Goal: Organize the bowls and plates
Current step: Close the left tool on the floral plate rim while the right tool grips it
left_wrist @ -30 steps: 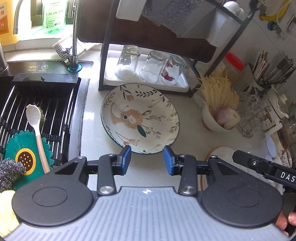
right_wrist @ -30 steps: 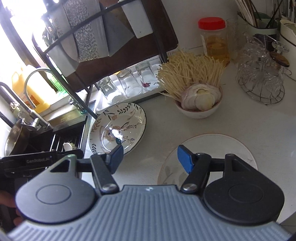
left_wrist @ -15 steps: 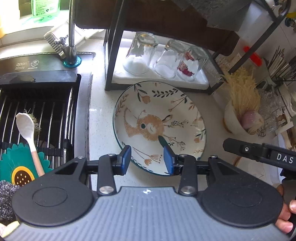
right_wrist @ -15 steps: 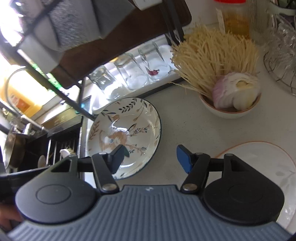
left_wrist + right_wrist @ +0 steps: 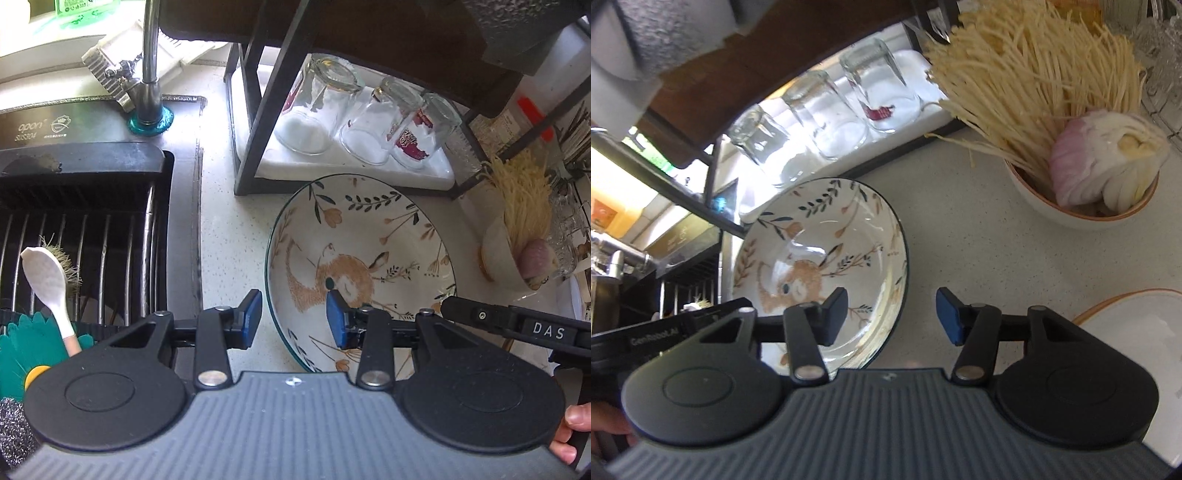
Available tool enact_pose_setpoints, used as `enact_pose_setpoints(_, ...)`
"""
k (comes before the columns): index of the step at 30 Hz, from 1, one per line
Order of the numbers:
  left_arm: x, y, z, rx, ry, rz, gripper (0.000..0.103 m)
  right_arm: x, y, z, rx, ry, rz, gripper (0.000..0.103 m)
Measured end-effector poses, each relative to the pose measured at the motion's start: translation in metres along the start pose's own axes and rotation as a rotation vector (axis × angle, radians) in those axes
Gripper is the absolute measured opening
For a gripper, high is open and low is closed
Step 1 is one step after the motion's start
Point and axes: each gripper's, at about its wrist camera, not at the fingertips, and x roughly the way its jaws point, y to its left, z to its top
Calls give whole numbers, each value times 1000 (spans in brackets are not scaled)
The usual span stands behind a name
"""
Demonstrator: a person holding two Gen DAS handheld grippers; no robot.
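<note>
Plate: a deep plate with a rabbit and leaf pattern is seen flat on the pale desk, just in front of the rack tray of upturned glasses.
Left tool: the left tool is held open over the plate's near left rim; the rim passes between its blue pads, one pad outside over the desk, the other above the plate's inside. Contact cannot be told.
Right tool: the right tool is closing, with the plate's near right rim between its pads, not yet pressed.
Second plate: a white plate with an orange rim is seen to the right.
Bowl: a bowl of noodles is set behind it.
</note>
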Motion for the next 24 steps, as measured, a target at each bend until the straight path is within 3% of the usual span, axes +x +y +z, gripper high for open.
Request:
enact_pose_setpoints(10, 19, 6, 13, -5, 9, -34, 39, 21, 0, 11, 28, 14, -31, 37)
enact_pose_setpoints(16, 25, 7, 19, 28, 9, -33, 37, 24, -3, 17, 66, -10, -34, 36)
enact_pose_setpoints(19, 30, 5, 22, 29, 8, -32, 33, 22, 0, 19, 16, -43, -64, 34)
enact_pose_setpoints(24, 32, 6, 23, 30, -7, -8, 25, 25, 1, 24, -2, -57, -38, 29)
